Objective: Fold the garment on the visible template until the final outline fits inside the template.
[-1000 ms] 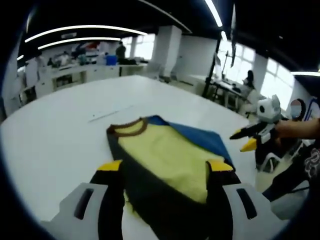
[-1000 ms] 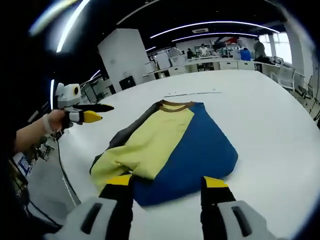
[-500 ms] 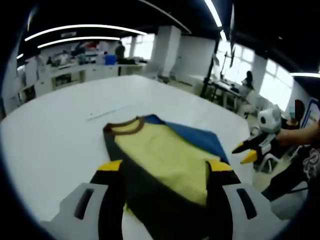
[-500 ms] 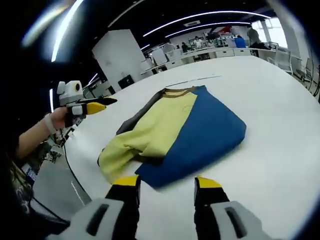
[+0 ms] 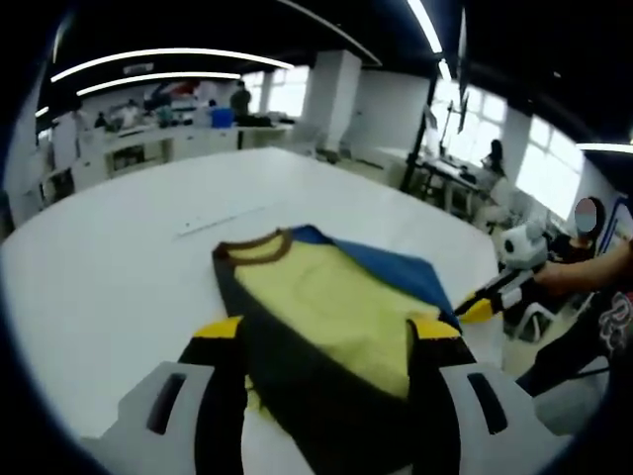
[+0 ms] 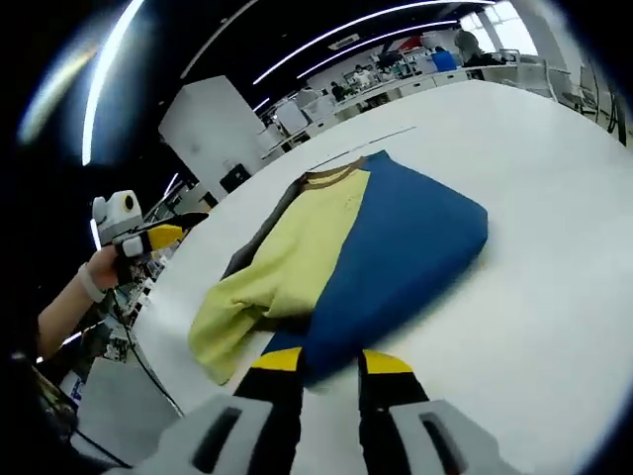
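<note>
Item: one garment, a knit top in yellow, blue and dark grey panels with a brown ribbed collar, lying partly folded on a white tabletop near the edge closest to the person. Handling, by appearance: soft, light, limp cloth with no stiffness of its own; it should drape and slide readily on the smooth surface, so any lift needs a pinch through a hem or corner, not a push at the middle. Best holds look to be the near blue corner just ahead of the right gripper and the loose yellow sleeve end bunched at the near side. Orientation: the long axis runs from the near hem away to the collar, which points toward the far side of the tabletop; the blue panel lies on the person's right, the dark grey one on the left. The right gripper sits low at the blue hem, jaws narrowly parted, whether cloth is caught between them cannot be told. The left gripper hangs above the near hem, jaws wide apart and empty. A faint thin line on the tabletop beyond the collar may be a template mark; no fuller outline can be made out.
</note>
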